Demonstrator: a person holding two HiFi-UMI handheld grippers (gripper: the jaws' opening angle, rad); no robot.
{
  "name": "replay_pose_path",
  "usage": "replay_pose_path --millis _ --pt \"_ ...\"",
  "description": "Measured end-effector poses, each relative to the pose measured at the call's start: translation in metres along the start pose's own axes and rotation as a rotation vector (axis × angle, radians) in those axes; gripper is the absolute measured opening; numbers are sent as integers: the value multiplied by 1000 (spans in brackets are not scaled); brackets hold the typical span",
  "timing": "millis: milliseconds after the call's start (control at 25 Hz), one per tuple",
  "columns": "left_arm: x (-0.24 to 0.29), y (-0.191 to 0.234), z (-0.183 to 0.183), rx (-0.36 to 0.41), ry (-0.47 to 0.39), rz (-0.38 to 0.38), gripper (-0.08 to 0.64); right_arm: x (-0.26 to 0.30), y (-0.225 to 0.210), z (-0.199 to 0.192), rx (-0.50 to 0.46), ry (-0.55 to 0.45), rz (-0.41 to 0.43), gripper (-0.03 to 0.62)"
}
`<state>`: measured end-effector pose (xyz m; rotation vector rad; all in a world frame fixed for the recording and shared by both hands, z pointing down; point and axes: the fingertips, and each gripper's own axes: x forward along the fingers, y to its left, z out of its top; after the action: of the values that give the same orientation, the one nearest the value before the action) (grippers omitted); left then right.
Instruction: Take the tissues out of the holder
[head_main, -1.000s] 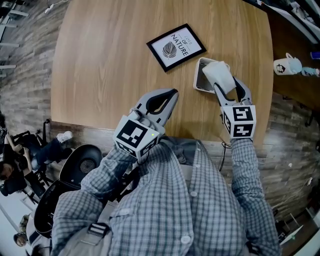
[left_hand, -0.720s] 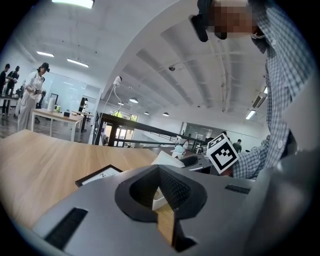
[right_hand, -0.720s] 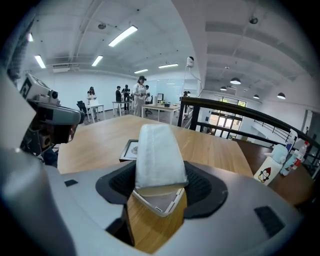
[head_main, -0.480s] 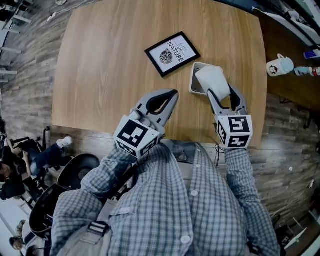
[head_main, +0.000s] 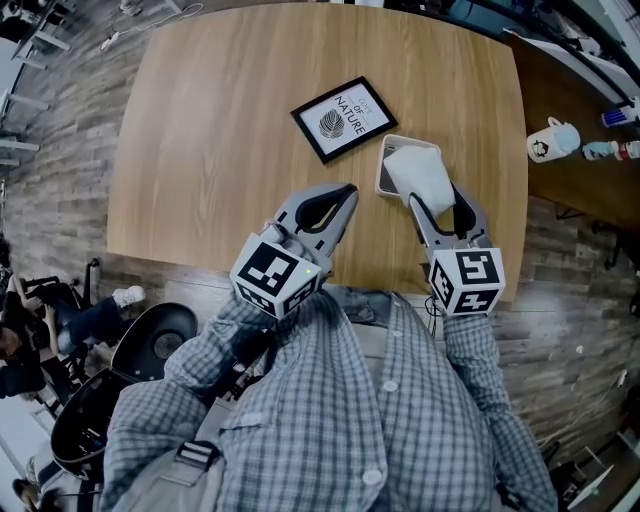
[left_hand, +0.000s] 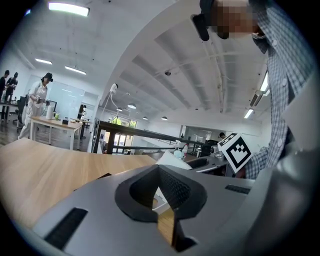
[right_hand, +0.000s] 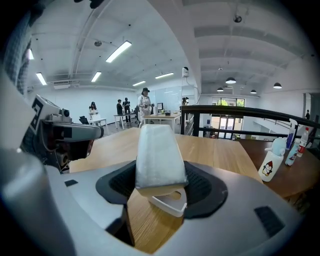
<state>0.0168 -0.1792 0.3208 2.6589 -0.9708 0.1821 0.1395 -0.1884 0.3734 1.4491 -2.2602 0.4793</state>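
Spreading beneath everything is the pale, round-cornered wooden table (head_main: 220, 130), with two grey grippers over its near edge. The left gripper (head_main: 340, 195) hangs idle, its jaws brought together on nothing; only bare wood shows through the loop behind their tips. The right gripper (right_hand: 157, 182) has its jaws closed narrowly on the white folded stack of tissues (right_hand: 156, 150), pinching it near its lower end. The likely trouble, I judge, is that the soft stack bends or slips out of so low a pinch. The small white open-topped holder (right_hand: 170, 202), light and unheld, could also come up with it. The tissues stand between the right jaws and rise well beyond their tips. The holder sits just beneath and ahead of those jaws, and I cannot tell whether the stack's lower end is clear of it.
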Motion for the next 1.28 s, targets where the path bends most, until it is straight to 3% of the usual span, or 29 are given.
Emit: replay_pose_path --millis 680,1280 --pt "-4 -1 -1 19 15 7 -1 -24 18 4 41 -58 54 281" --pt "-3 -5 -6 -22 -1 -3 -1 -25 27 -3 18 -52 76 281"
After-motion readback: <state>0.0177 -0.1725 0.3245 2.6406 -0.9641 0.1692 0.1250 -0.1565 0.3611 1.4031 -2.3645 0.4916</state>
